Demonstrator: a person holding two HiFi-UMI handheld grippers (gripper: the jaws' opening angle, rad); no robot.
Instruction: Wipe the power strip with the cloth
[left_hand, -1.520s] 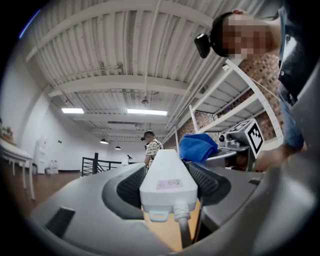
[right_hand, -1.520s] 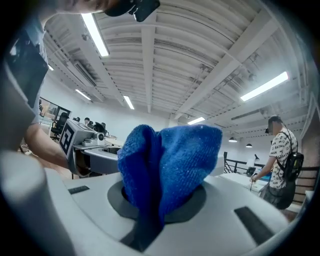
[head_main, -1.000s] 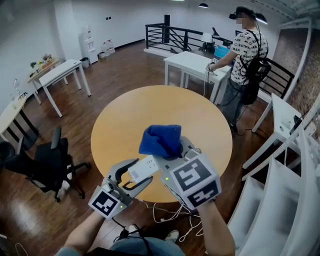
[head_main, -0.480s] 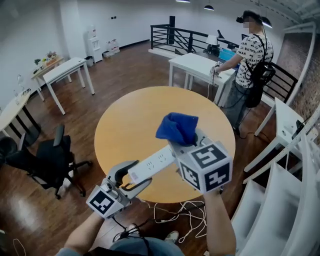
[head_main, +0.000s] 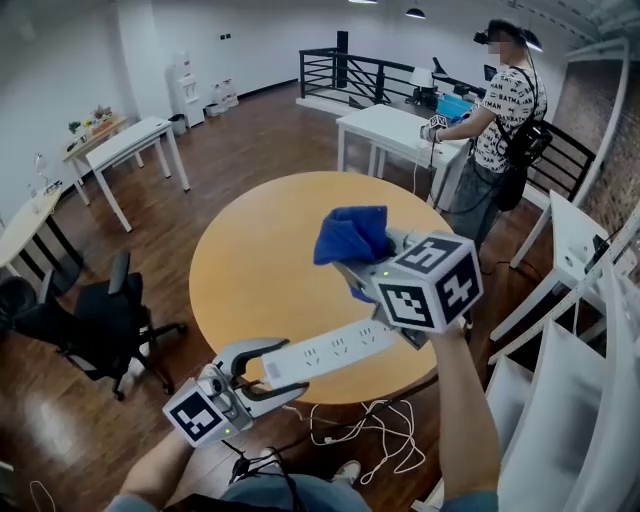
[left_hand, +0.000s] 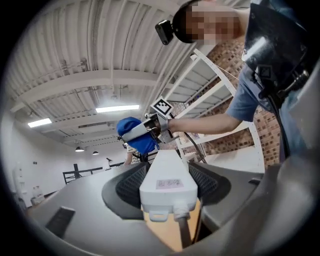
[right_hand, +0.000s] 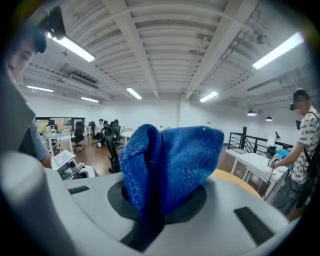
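Cloth (head_main: 352, 235) has swept to the strip's (head_main: 330, 352) far end; my left jaws grip strip, right jaws cloth; pass likely done.

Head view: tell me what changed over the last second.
The right gripper, carrying the blue cloth, moved rightward along the power strip, from beside the left gripper to its far end, uncovering most of it. The left gripper drifted slightly down-left. Unchanged: left gripper shut on the strip, right on the cloth.
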